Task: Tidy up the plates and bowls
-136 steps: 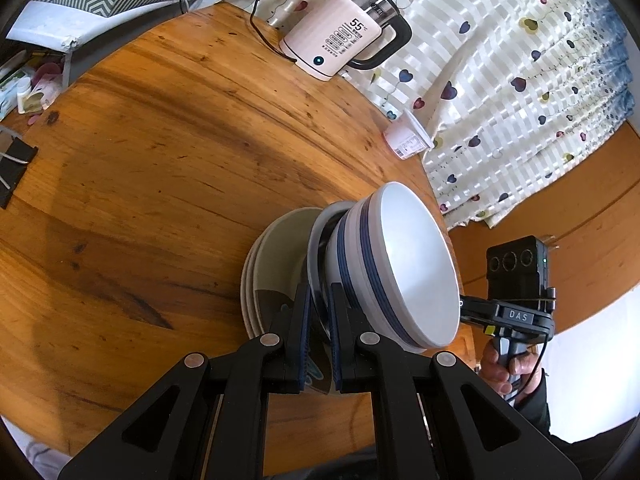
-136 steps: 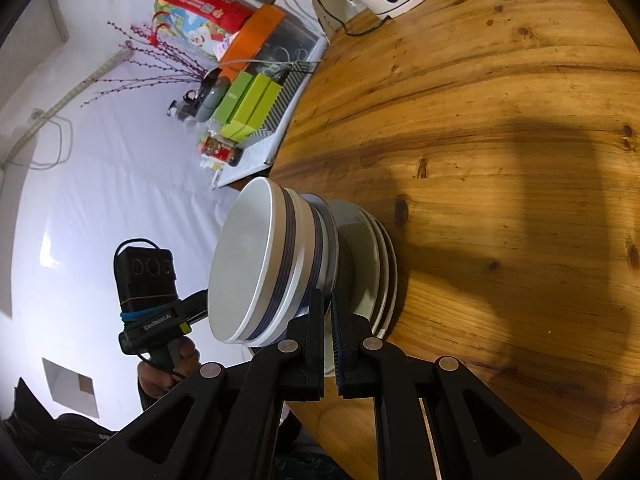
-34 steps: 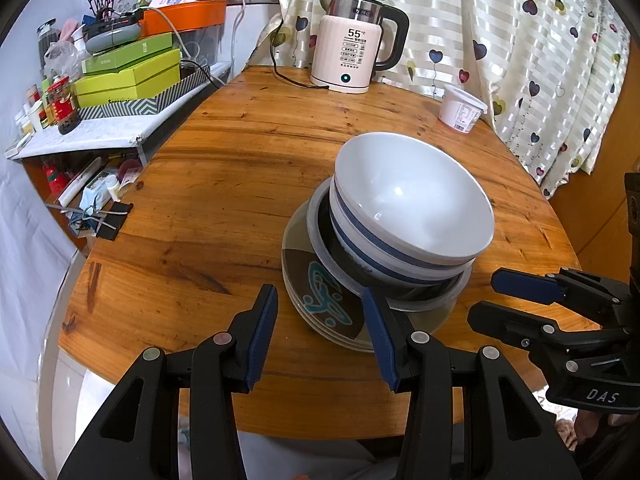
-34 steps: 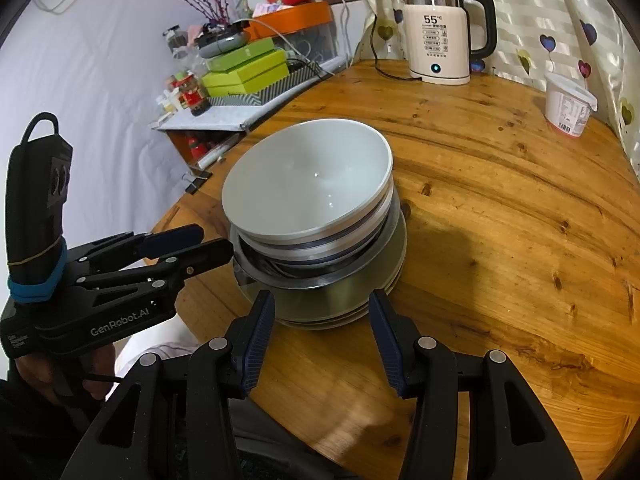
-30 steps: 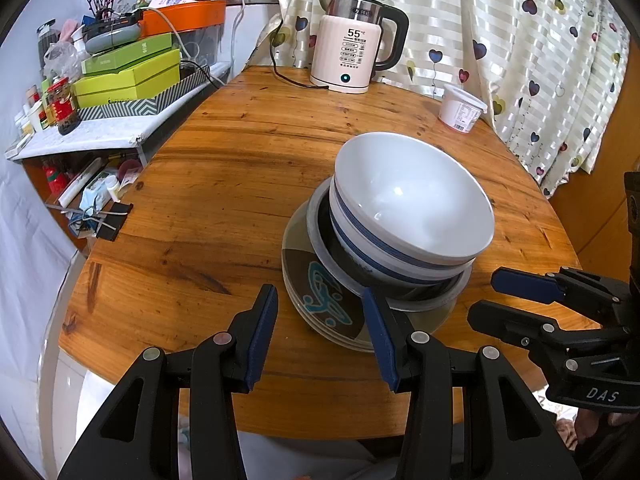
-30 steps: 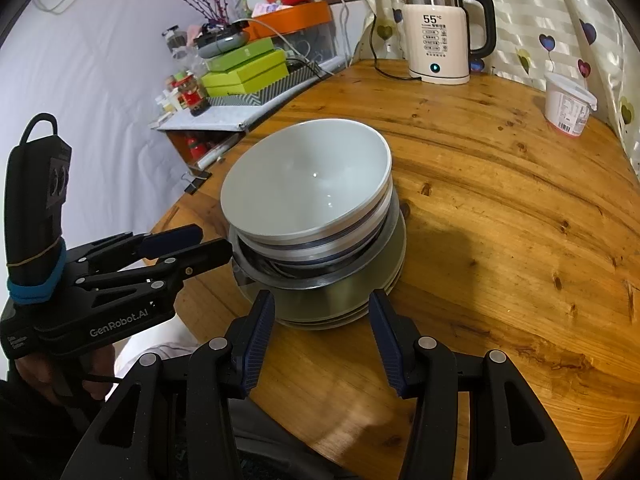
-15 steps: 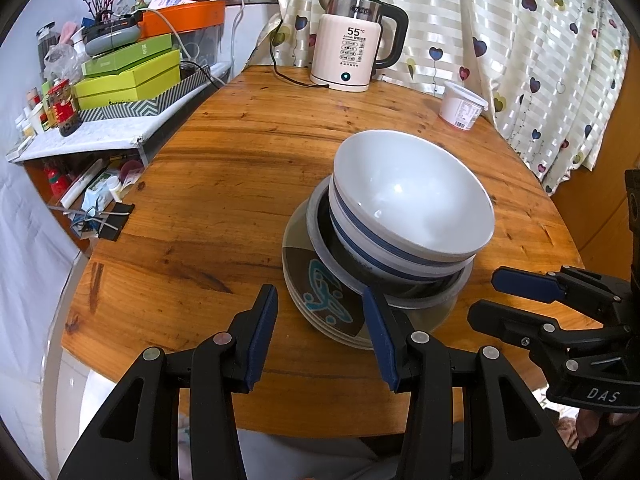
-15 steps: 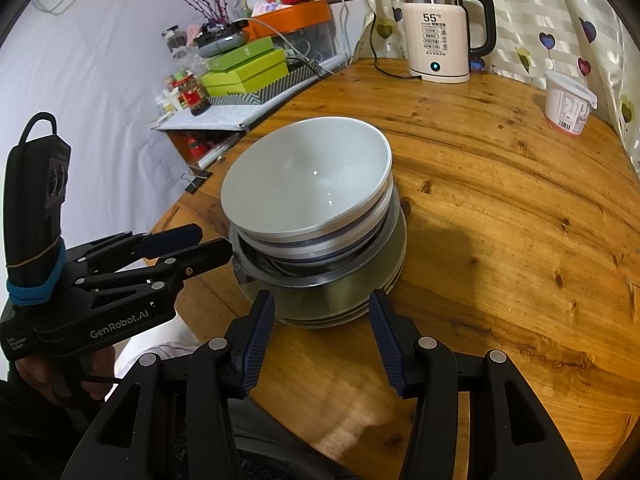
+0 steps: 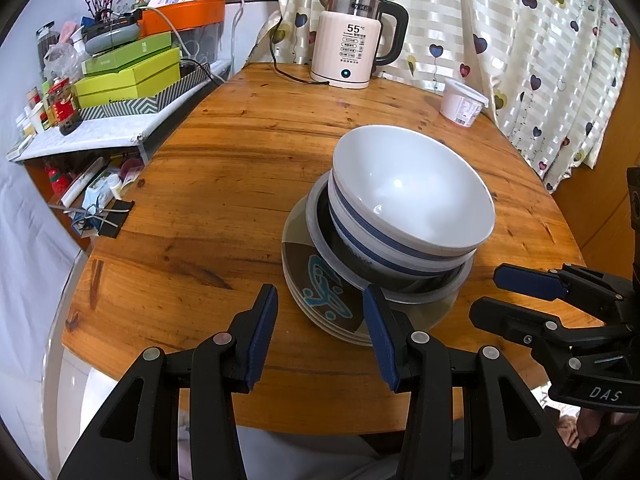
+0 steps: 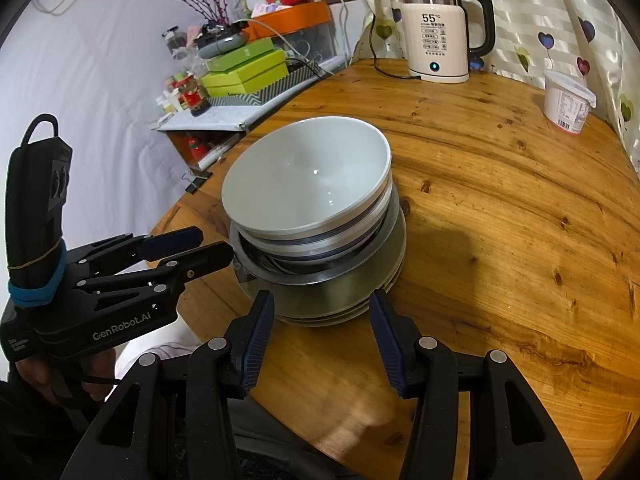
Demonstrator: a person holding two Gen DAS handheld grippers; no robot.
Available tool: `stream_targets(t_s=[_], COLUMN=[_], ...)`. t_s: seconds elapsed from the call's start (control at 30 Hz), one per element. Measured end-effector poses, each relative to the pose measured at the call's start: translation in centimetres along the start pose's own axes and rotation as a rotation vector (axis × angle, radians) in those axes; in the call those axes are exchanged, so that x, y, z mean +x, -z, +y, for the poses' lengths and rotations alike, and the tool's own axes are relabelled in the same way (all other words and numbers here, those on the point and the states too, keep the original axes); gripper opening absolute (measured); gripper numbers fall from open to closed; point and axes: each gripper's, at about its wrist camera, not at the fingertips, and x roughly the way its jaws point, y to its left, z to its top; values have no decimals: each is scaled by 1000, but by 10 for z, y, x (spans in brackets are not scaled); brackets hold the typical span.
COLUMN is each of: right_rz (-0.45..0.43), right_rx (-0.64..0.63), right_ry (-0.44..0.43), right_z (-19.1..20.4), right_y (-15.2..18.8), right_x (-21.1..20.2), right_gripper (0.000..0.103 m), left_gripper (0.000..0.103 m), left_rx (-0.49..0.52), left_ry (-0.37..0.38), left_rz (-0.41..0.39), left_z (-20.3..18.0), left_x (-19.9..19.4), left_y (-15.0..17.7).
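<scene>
Hovering over the near edge of the round wooden table (image 9: 224, 184), the left gripper (image 9: 318, 332) has its blue-padded jaws spread apart with nothing between them; the right gripper (image 10: 322, 334) is likewise released, empty, and just short of the crockery. Each gripper shows at the side of the other's view, held by a hand (image 10: 48, 376).

Just past the fingertips stands the stack: at the bottom several flat plates (image 9: 316, 292), the top one brown and grey with a teal swirl pattern. On them rests a shallow metal-rimmed dish (image 9: 404, 286), dark inside. In it sit nested white bowls (image 9: 408, 196) with dark blue bands round the outside; the uppermost is plain glossy white inside and leans slightly off level.

Farther back, near the curtain (image 9: 540, 40), stands a white lidded tub (image 9: 462, 102), and beyond it a cream electric kettle (image 9: 352, 52) with a black handle.
</scene>
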Motion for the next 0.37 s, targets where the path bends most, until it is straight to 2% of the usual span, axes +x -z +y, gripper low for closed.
stream_targets(t_s=[0.37], right_rz=[0], right_rx=[1], right_ry=[-1], right_z=[0], right_y=[0], right_x=[0], right_gripper=[50], left_gripper=[46], left_rx=[1], left_ry=[0], left_rz=[0], left_z=[-1], left_x=[0], left_y=[1])
